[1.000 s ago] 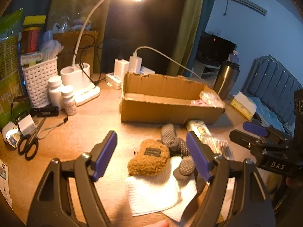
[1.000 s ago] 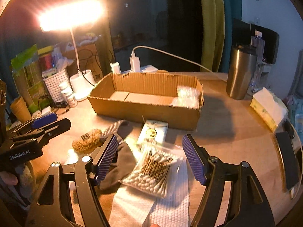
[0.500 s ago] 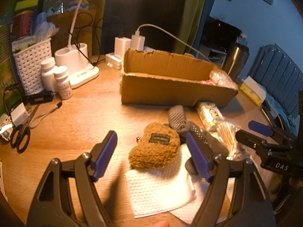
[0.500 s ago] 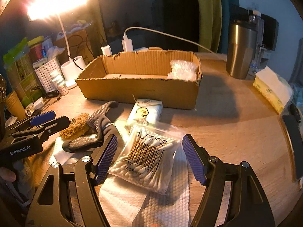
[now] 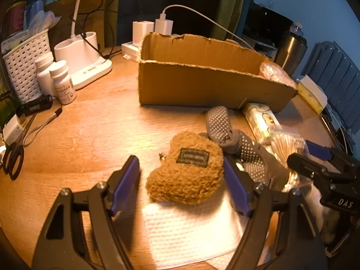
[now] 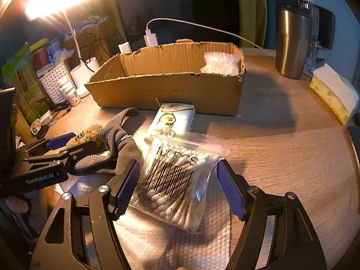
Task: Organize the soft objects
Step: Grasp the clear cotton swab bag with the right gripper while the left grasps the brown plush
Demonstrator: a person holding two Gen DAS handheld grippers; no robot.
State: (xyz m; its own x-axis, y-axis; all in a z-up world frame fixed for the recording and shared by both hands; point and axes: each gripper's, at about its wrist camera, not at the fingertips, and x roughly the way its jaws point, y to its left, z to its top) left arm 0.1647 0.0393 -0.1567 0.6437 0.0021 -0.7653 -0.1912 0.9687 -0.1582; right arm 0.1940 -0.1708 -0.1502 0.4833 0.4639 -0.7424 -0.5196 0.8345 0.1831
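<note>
A brown fuzzy pouch [image 5: 189,168] with a dark label lies partly on a white paper towel [image 5: 191,234]. My left gripper [image 5: 180,180] stands open around it, pads apart from its sides. Grey dotted socks [image 5: 234,139] lie just right of the pouch. In the right wrist view a clear bag of cotton swabs [image 6: 177,180] rests on the white paper towel [image 6: 202,243], between the open fingers of my right gripper [image 6: 177,184]. A tissue pack [image 6: 173,119] with a yellow chick lies behind it. The cardboard box [image 6: 171,92] holds a clear plastic bag [image 6: 220,64] at its right end.
White basket [image 5: 22,65], two pill bottles [image 5: 61,81], lamp base [image 5: 81,56], scissors [image 5: 13,159] and a small torch [image 5: 33,106] crowd the left of the wooden table. A steel tumbler [image 6: 292,42] and tissue box [image 6: 333,92] stand at the right.
Both grippers have sunk toward the table and tilted downward. The pouch now sits between the left fingers and the swab bag between the right ones. Jaw widths are unchanged.
</note>
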